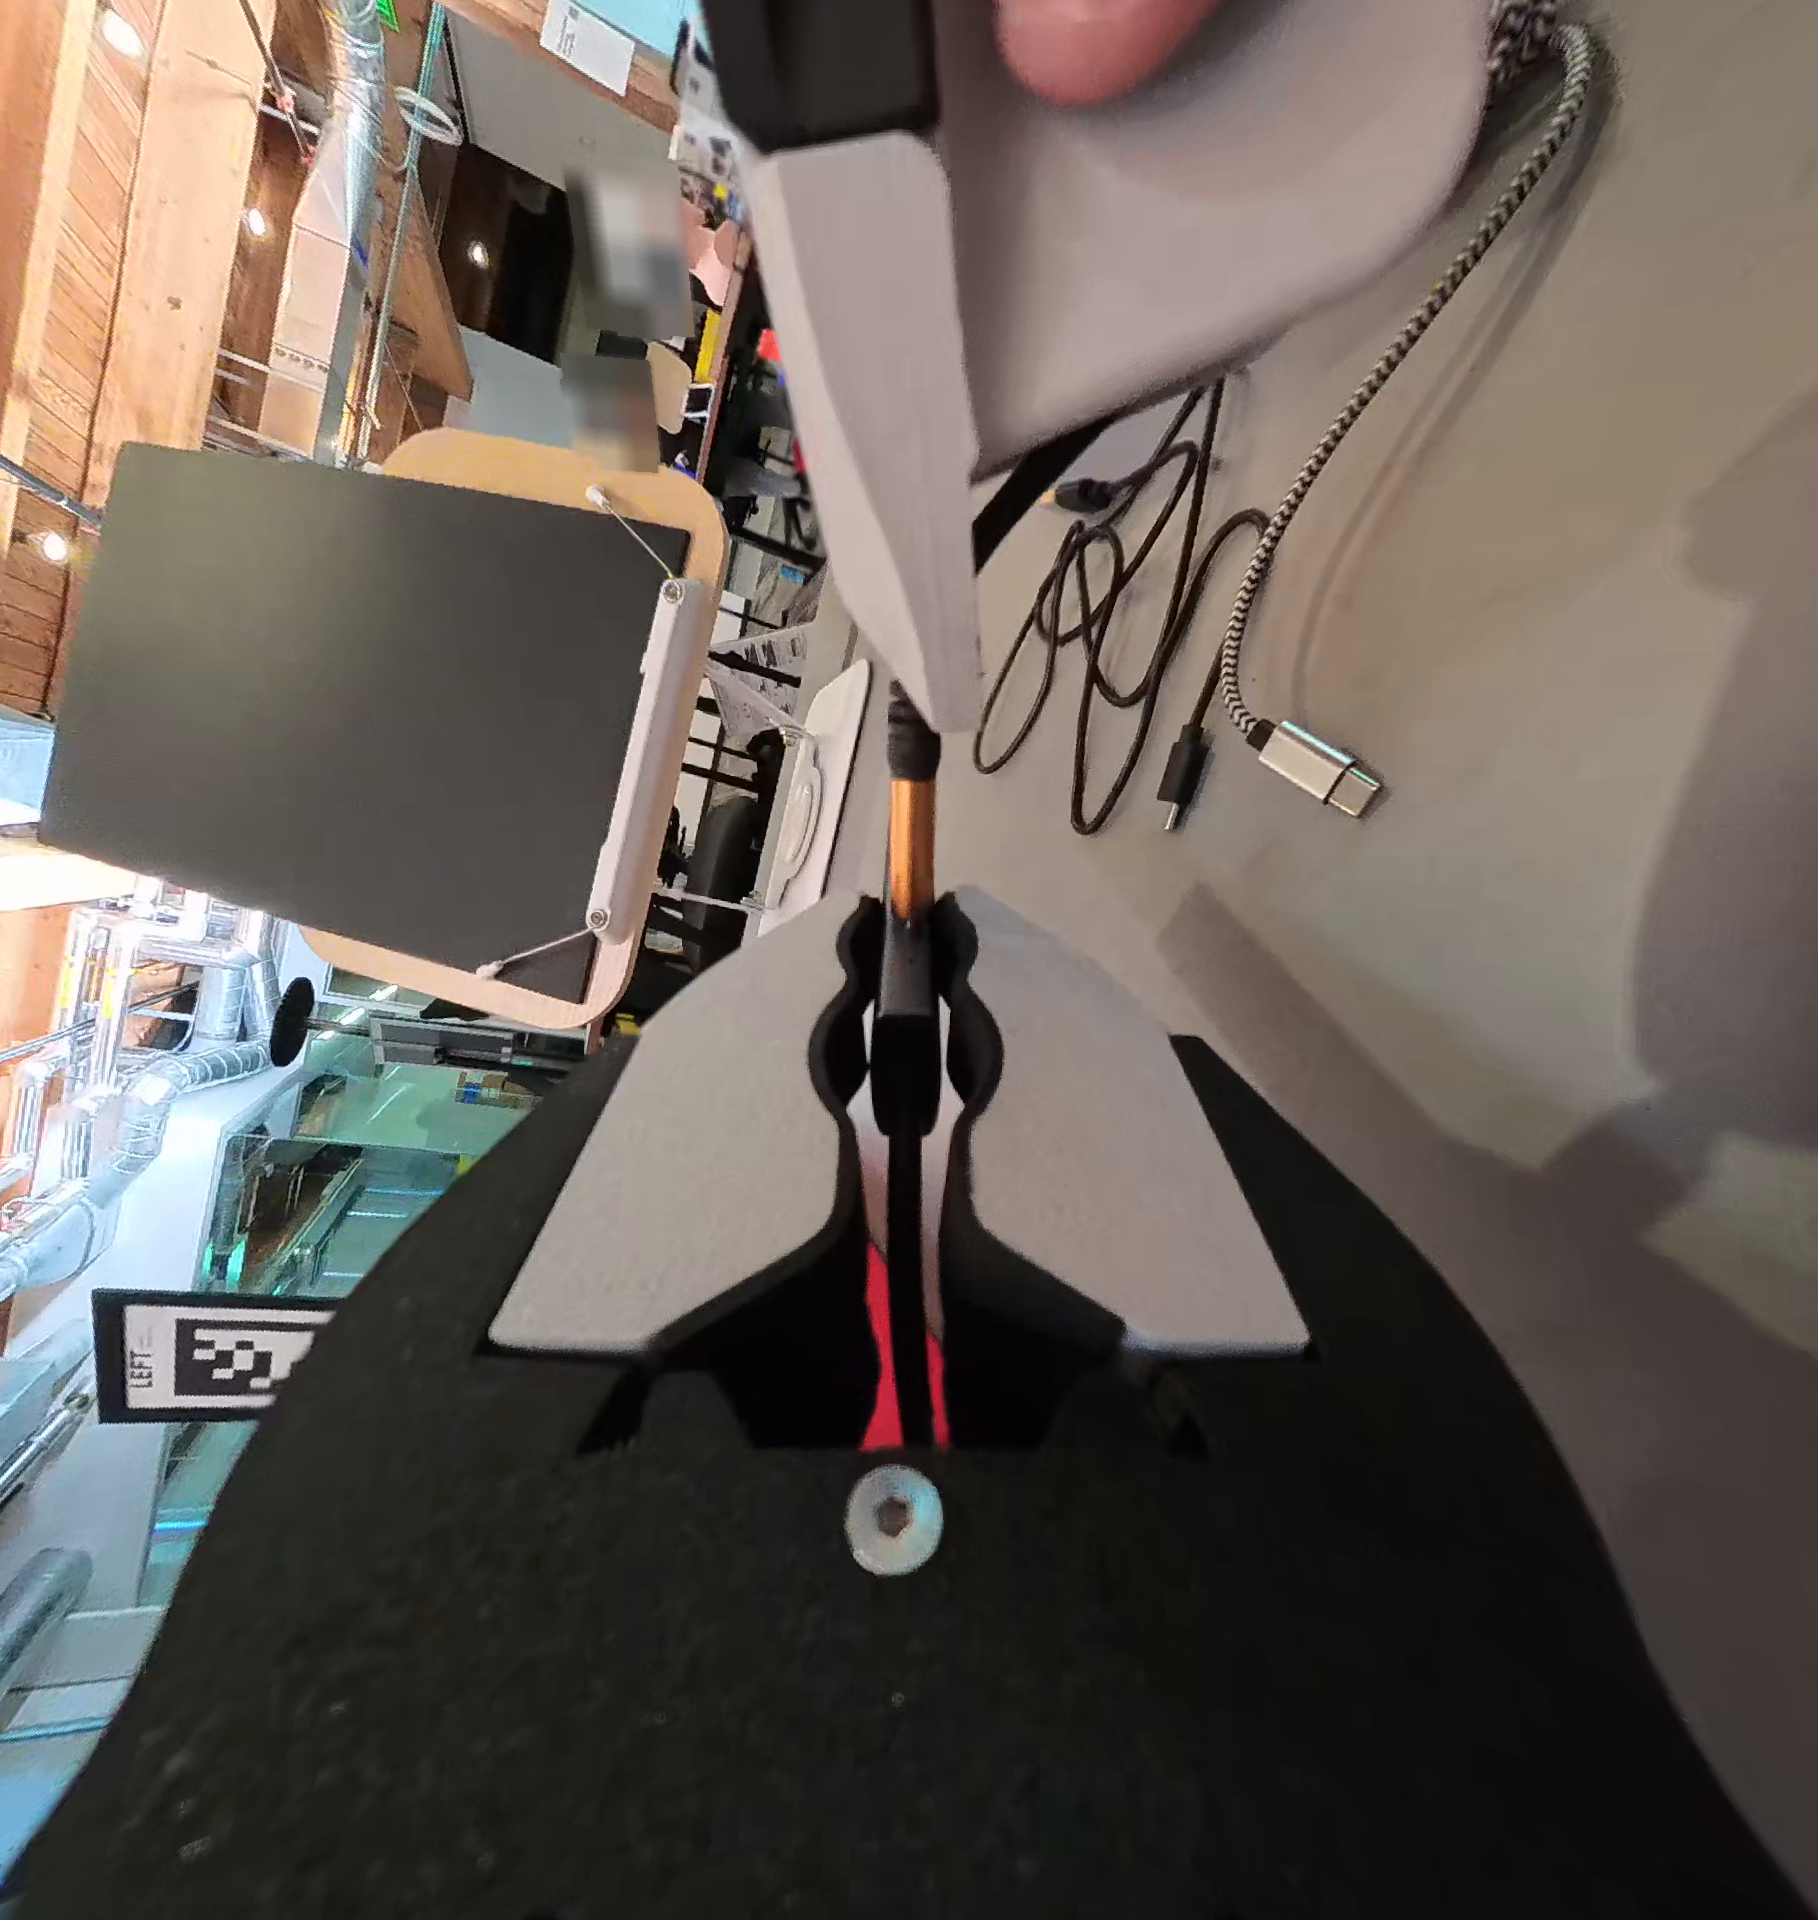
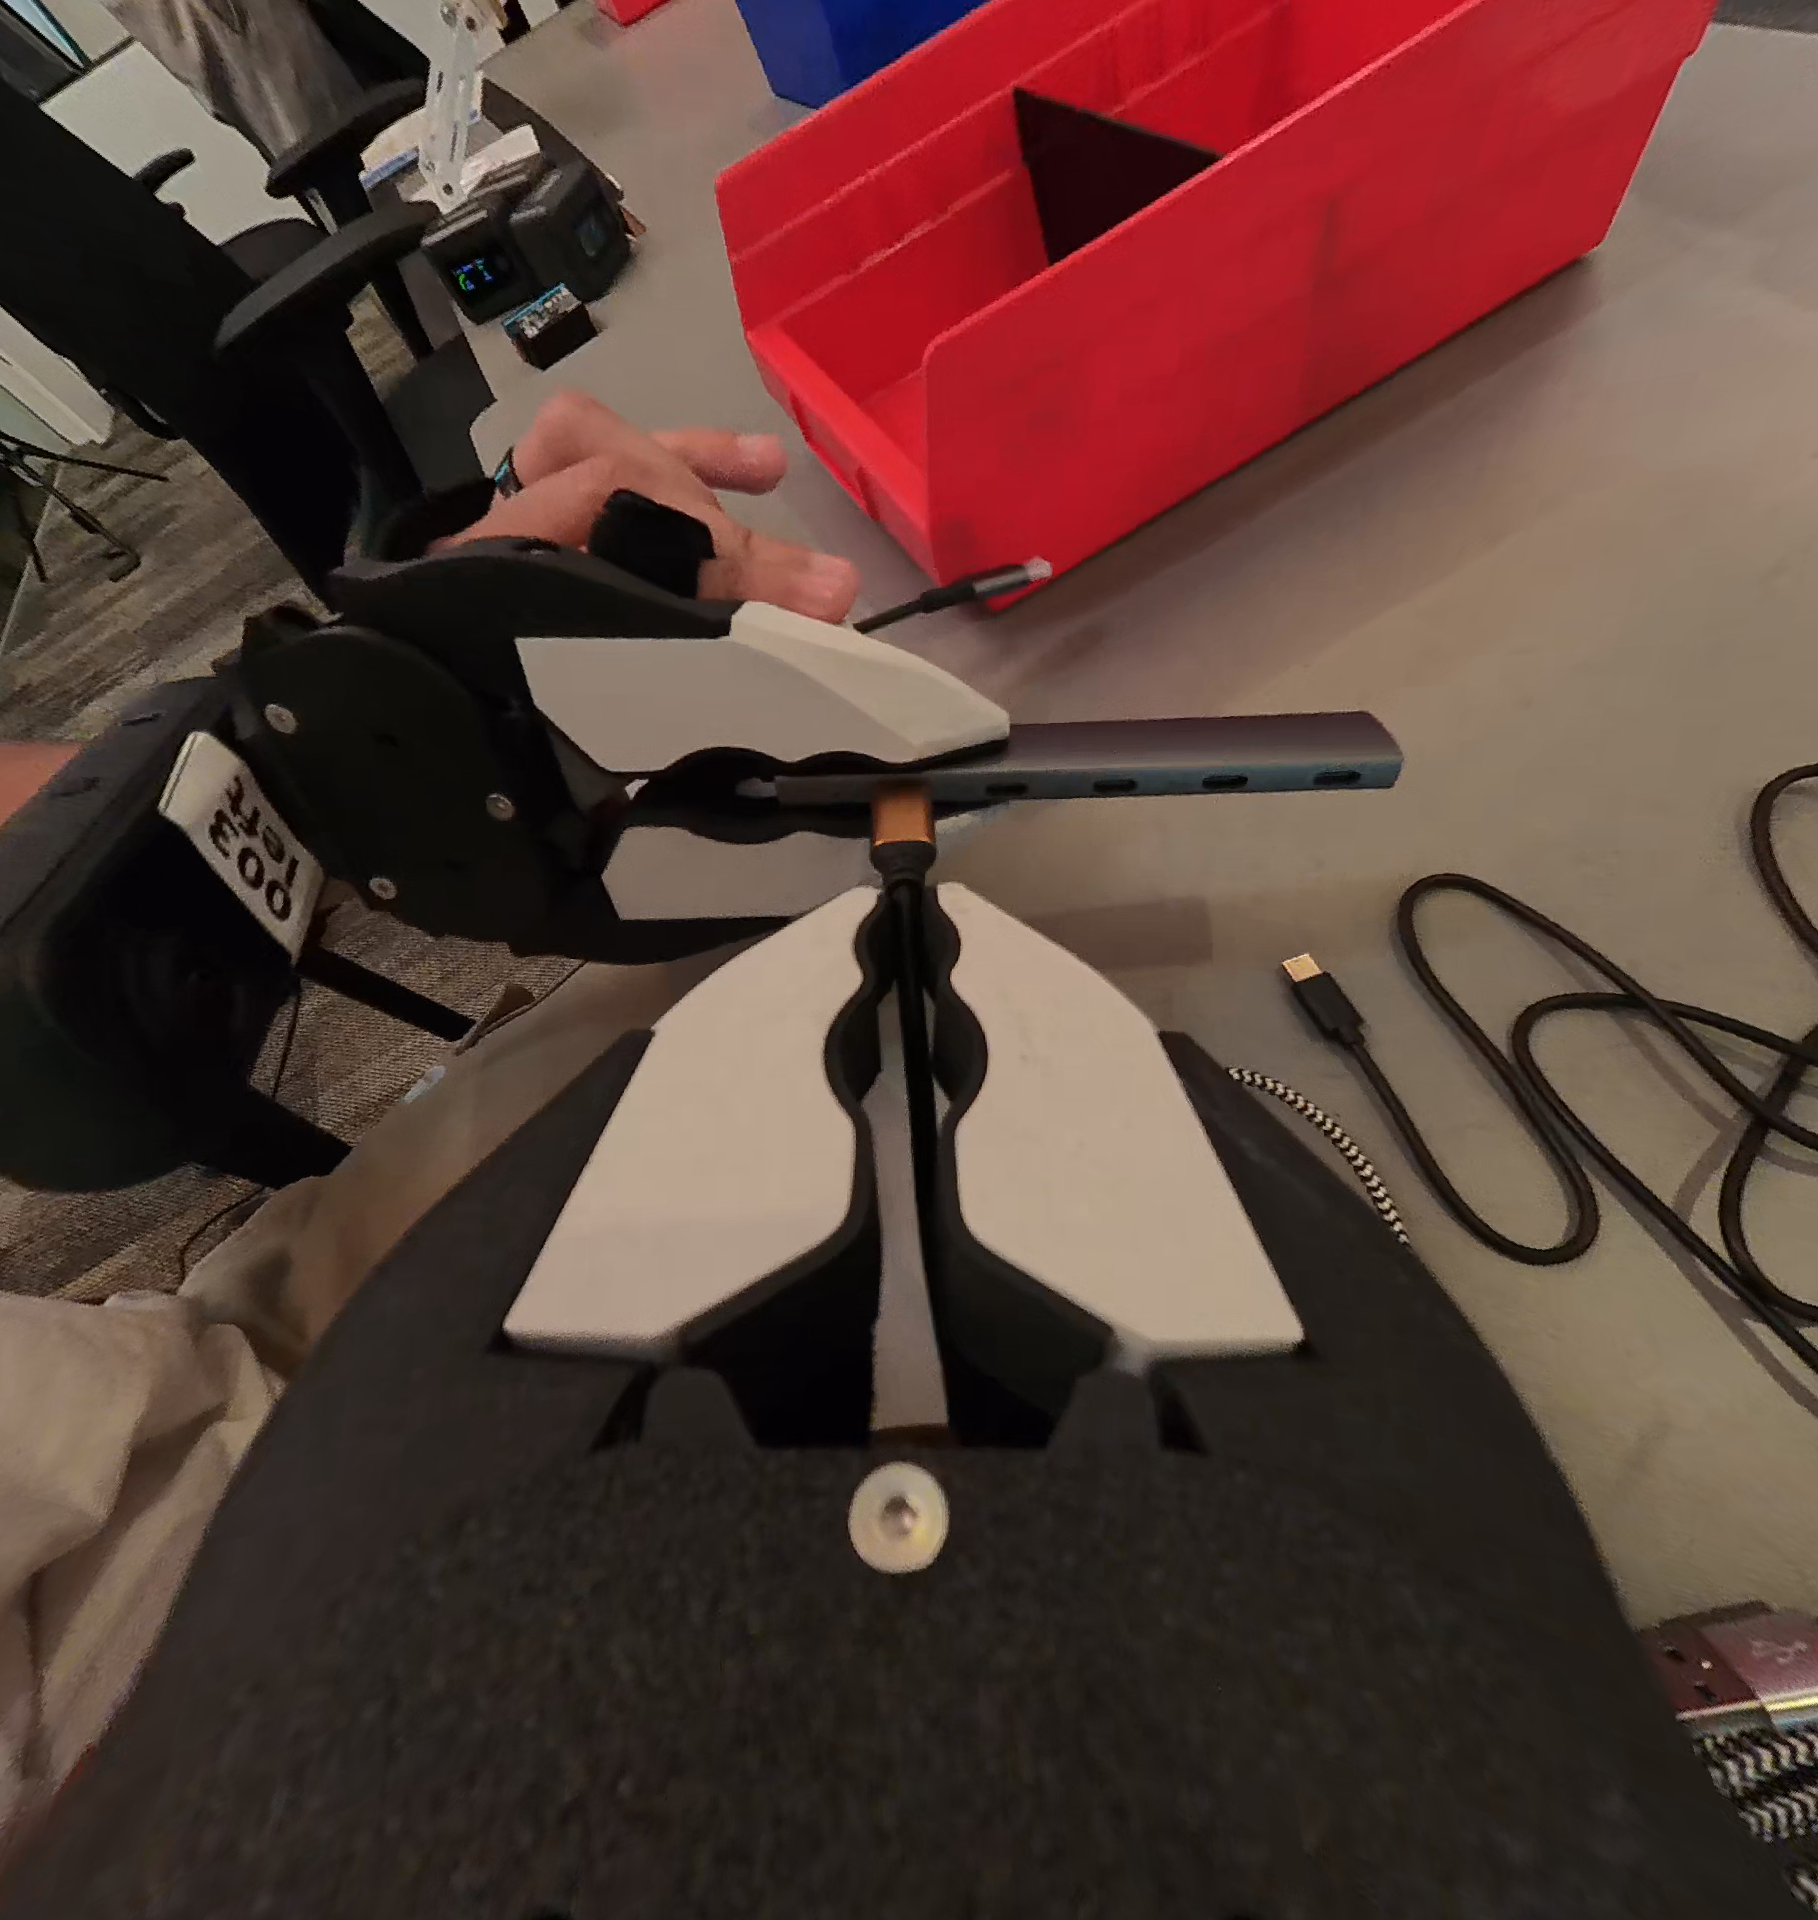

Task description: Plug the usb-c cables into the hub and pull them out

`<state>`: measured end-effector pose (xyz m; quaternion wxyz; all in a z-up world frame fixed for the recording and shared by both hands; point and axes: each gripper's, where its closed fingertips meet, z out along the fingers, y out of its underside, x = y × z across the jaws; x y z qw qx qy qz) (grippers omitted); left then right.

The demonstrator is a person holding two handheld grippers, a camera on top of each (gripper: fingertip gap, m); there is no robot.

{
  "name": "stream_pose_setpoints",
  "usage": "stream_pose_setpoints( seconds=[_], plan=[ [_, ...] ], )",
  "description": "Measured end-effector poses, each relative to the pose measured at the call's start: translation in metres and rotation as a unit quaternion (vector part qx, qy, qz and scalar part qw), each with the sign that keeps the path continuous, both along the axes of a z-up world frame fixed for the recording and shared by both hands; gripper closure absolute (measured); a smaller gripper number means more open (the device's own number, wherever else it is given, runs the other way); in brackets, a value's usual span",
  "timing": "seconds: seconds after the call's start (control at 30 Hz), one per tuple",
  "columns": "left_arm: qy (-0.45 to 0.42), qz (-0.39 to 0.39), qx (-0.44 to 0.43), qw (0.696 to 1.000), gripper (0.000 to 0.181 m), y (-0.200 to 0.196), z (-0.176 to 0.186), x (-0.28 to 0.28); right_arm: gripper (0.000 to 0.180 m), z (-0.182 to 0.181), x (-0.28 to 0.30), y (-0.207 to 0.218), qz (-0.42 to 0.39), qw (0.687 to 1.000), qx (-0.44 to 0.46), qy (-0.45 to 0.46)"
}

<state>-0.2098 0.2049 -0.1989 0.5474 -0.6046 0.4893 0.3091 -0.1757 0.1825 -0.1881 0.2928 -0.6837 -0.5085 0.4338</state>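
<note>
A: Above the grey worktop, what sits between the two tools?

B: The left tongs grip one end of the slim grey hub, holding it level off the surface. The right tongs are pinched narrow on a black usb-c cable, just behind its copper-coloured plug, and that plug meets the hub's side edge. How deep it sits in the port cannot be made out.

A: And from the left wrist view?

B: The left tongs are clamped on a dark edge-on bar, the hub; most of it is hidden by the fingers. The copper-coloured plug stands straight ahead, and the right tongs loom blurred above it, cut off by the frame.

A: Anything else lying about?

B: A loose black cable coils to the right, its plug free. A braided black-and-white cable with a silver plug lies beside it. A red bin stands well behind the hub.
</note>
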Motion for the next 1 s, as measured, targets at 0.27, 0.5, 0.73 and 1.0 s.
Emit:
stream_pose_setpoints(
  seconds=[0.27,0.5,0.73,1.0],
  plan=[
    [0.022,0.011,-0.005,1.000,0.172,0.003,-0.002,0.002,0.158,-0.002,-0.007,0.004,-0.026,0.999,0.037,0.005],
    [0.010,0.010,-0.010,1.000,0.171,0.000,-0.004,0.007,0.167,-0.005,-0.009,0.003,-0.033,0.999,0.032,0.011],
    [0.004,0.026,-0.009,1.000,0.172,0.000,-0.001,0.007,0.167,-0.001,-0.009,0.002,-0.072,0.993,0.090,-0.004],
    [-0.023,0.011,-0.007,1.000,0.172,0.003,0.002,0.013,0.168,0.005,-0.006,0.005,-0.047,0.998,0.051,0.011]
  ],
)
